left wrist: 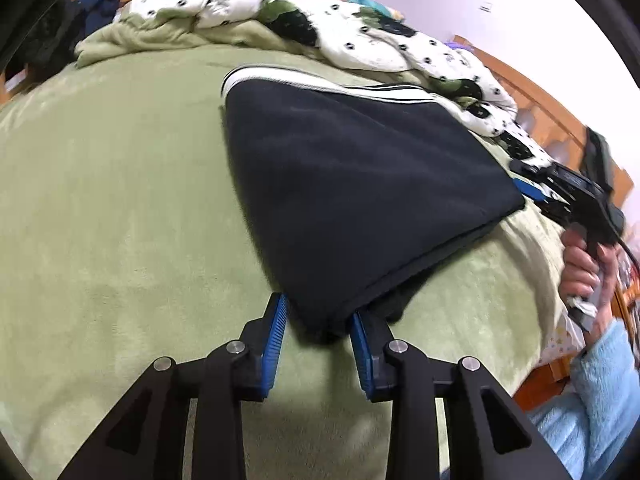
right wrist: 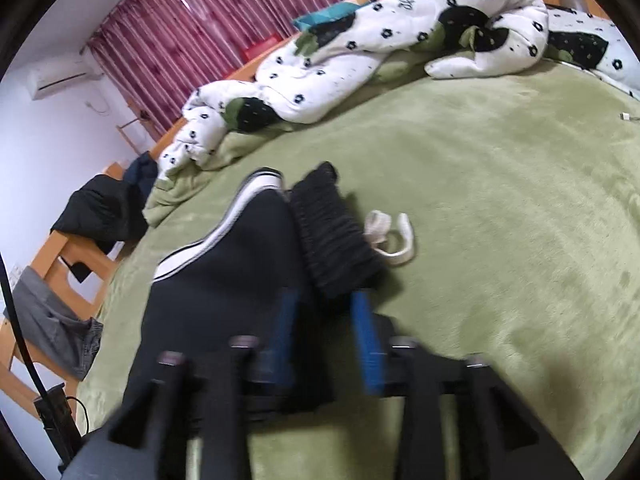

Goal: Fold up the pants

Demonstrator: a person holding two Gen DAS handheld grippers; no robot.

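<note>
The pants (left wrist: pixel 352 184), dark navy and soft like fleece, lie folded on a green plush blanket (left wrist: pixel 120 208) that covers the bed, with a white side stripe (left wrist: pixel 304 82) running along their far edge. In the left wrist view the left gripper (left wrist: pixel 318 322) has its blue ribbed pads set apart on either side of the pants' near corner, the cloth sitting between them; whether the pads press it I cannot tell. At the pants' right corner the right gripper (left wrist: pixel 532 194) shows, its blue tip touching or tucked under the fabric, held by a hand (left wrist: pixel 584 264) in a fuzzy light-blue sleeve (left wrist: pixel 592 392). The right wrist view is motion-blurred: there the right gripper (right wrist: pixel 326 316) has its pads parted with dark cloth between them, and its grip is unclear. Only this view shows the ribbed black waistband (right wrist: pixel 332 236) beside the stripe (right wrist: pixel 212 236) and a white drawstring (right wrist: pixel 390 236) curled on the blanket just right of the waistband. Beyond the pants a rumpled white duvet (right wrist: pixel 360 52) with black flowers and green patches lies bunched along the bed's far side. Past that, the right view shows red striped curtains (right wrist: pixel 208 28), an air conditioner (right wrist: pixel 60 76) on the wall, and a wooden chair (right wrist: pixel 52 256) draped with dark and grey clothes left of the pants.
</note>
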